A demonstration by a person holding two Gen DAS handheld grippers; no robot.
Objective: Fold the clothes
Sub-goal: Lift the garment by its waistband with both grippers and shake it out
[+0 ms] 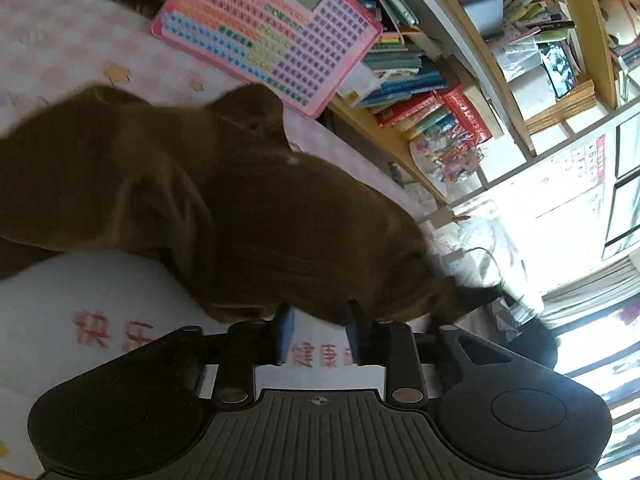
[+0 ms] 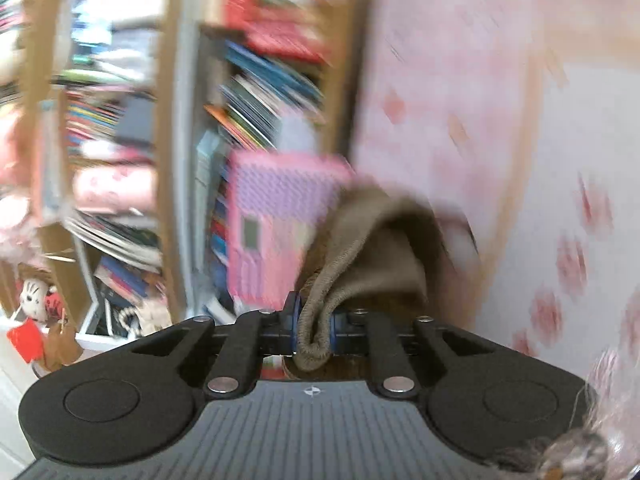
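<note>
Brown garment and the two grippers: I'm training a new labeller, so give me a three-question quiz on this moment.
1. True or false: the right gripper is shut on a bunched edge of the brown garment.
2. In the left wrist view, the left gripper is: A) clamped on the pink board, B) open, its fingers at the garment's near edge, C) holding a book.
3. Fill in: the pink board leans against the ____.

Key: 1 true; 2 B; 3 bookshelf.
</note>
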